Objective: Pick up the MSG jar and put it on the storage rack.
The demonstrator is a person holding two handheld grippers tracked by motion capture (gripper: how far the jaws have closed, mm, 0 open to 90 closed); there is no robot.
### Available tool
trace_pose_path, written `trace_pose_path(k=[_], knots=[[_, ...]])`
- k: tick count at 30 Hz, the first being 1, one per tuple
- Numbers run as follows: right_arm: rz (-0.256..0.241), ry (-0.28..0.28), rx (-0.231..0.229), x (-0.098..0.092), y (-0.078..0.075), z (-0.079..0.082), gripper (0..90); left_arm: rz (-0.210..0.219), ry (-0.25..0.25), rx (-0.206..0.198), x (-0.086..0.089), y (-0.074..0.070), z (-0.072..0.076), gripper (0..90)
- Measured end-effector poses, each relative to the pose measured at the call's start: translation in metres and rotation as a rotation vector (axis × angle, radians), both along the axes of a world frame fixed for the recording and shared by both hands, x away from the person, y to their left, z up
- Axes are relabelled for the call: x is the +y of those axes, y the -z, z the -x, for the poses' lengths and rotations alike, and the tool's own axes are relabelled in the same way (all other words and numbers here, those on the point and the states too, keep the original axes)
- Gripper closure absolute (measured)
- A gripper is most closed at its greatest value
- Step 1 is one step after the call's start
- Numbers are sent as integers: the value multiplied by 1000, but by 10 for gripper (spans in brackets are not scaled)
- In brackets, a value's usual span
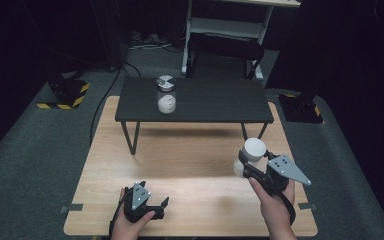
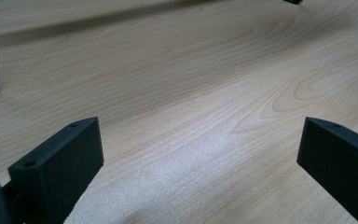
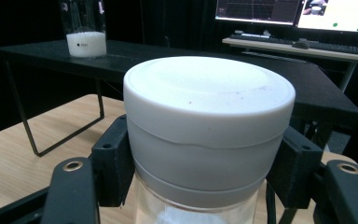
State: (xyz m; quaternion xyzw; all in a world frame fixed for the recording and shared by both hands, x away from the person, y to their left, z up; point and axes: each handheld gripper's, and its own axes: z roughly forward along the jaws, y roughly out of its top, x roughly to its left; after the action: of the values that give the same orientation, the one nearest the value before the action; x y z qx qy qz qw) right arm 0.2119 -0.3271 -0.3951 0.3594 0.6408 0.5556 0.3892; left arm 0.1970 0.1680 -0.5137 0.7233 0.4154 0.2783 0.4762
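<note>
Right now the right gripper (image 1: 247, 167) is clamping a white-capped jar (image 3: 208, 135), its jaws squeezing just under the cap (image 3: 208, 95) and holding it above the wooden table (image 1: 190, 165), right side. Glass below looks smooth and breakable, so that ribbed cap collar is probably the safest purchase. The left gripper (image 1: 152, 207) is resting near the front edge, jaws apart. Another jar (image 1: 166, 95) is standing on the black shelf (image 1: 215, 100).

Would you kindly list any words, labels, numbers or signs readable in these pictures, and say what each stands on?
No text can be read.
The far jar carries a small dark mark on its glass, too small to read.
The monitors show content too blurred to read.
The white-lidded jar in the right tongs bears no text.
</note>
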Motion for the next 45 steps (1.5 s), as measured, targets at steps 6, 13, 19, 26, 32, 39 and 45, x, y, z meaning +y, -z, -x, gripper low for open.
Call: trace_pose_path(k=[6, 13, 19, 26, 32, 39, 45], knots=[[-5, 2, -9, 7, -15, -14, 339, -8, 5, -4, -1, 0, 1, 7], [7, 8, -35, 12, -35, -30, 339, 2, 2, 2, 0, 0, 0, 7], [0, 12, -36, 18, -52, -48, 340, 3, 5, 0, 1, 0, 0, 7], [-21, 15, -30, 27, -70, -69, 339, 5, 10, 2, 2, 0, -1, 7], [-12, 26, -33, 39, -83, -86, 340, 18, 11, 5, 4, 1, -1, 7], [-7, 36, -23, 52, -90, -105, 340, 25, 12, 8, 5, 1, -2, 7], [-3, 51, -10, 60, -97, -122, 339, 28, 15, 8, 6, 1, -2, 7]])
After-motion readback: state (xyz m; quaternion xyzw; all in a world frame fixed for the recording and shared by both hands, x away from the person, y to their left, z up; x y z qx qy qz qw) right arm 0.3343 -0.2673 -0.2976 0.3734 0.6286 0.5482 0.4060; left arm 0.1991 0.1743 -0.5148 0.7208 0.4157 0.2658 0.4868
